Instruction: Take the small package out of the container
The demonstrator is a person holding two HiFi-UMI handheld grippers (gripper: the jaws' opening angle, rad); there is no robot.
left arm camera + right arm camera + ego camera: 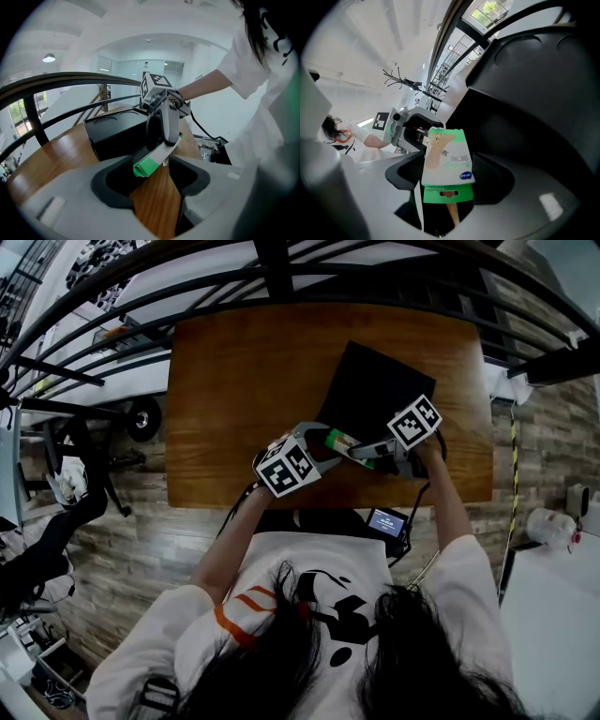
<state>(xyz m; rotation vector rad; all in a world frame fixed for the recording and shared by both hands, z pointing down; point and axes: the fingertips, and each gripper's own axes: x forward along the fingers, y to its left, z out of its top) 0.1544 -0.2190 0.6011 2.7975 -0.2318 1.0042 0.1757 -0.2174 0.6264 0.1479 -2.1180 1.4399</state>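
Note:
The small package (343, 441), white with green ends, is held in the air in front of the black container (375, 381), between the two grippers. My right gripper (364, 449) is shut on it; in the left gripper view its fingers (164, 126) pinch the package (152, 161) from above. The green hang tab (447, 193) lies between the right jaws (447, 183). My left gripper (154, 183) is open, and the package's green end hovers just inside its jaws without touching them. The container (117, 133) stands on the wooden table behind.
The wooden table (234, 381) is bounded at the back by a dark metal railing (272, 277). A small device with a lit screen (386, 521) and cables hang at the table's front edge near the person. Wood-plank floor lies on both sides.

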